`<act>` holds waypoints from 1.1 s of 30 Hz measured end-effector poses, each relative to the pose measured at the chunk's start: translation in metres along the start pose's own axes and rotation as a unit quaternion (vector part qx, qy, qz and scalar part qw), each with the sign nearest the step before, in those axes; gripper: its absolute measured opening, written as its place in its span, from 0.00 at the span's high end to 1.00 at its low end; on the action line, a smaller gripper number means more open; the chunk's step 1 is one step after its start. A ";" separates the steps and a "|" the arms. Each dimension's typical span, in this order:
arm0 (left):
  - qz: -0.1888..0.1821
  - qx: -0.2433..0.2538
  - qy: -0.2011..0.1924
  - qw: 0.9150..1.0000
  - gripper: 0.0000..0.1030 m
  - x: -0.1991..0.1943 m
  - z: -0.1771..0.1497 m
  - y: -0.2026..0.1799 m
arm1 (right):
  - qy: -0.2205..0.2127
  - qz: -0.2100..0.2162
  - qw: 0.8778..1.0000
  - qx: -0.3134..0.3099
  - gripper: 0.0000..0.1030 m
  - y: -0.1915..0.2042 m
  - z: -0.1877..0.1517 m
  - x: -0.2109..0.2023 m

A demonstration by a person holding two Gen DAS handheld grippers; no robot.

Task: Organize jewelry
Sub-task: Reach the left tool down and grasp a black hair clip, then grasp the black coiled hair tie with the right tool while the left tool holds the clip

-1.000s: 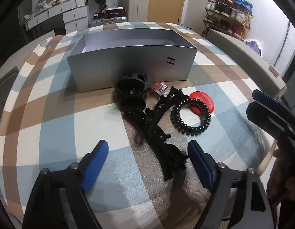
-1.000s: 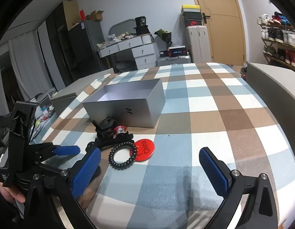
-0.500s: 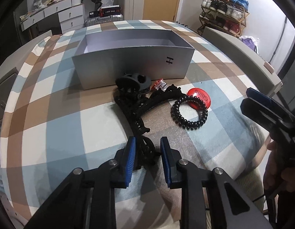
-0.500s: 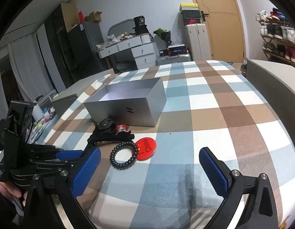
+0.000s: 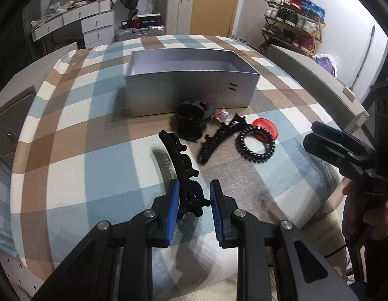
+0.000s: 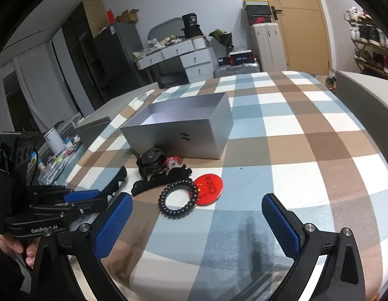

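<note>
Black plastic, the long hair clip (image 5: 180, 165) sat pinched at its near end in the left gripper (image 5: 194, 200), above the checked cloth (image 5: 93, 135) and well short of the grey box (image 5: 191, 92). Held so far off-centre, it might swing loose. The right gripper (image 6: 196, 215) gaped, holding nothing.

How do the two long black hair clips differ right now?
The held clip sits between the left gripper pads, raised off the cloth; the second clip lies loose on the plaid cloth. The held clip stands apart from the pile; the second clip touches the spiral hair tie. Both are black, curved and toothed.
</note>
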State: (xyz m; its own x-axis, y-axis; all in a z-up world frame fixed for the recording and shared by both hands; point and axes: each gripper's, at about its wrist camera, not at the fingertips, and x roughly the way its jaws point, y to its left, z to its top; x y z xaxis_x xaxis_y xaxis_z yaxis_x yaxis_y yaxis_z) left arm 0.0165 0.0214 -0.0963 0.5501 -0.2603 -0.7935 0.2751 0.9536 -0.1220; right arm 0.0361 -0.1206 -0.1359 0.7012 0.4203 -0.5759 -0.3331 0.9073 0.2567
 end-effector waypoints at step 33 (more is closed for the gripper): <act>0.006 -0.044 -0.024 0.999 0.81 -0.004 -0.002 0.038 | 0.077 -0.067 0.983 -0.150 0.55 0.062 -0.013 0.056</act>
State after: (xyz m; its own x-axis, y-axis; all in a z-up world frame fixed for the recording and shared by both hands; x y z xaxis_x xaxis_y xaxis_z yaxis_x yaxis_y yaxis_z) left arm 0.0234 0.0589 -0.0991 0.5901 -0.2530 -0.7666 0.1984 0.9659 -0.1661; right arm 0.0463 -0.0409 -0.1623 0.6557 0.2702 -0.7050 -0.4313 0.9004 -0.0560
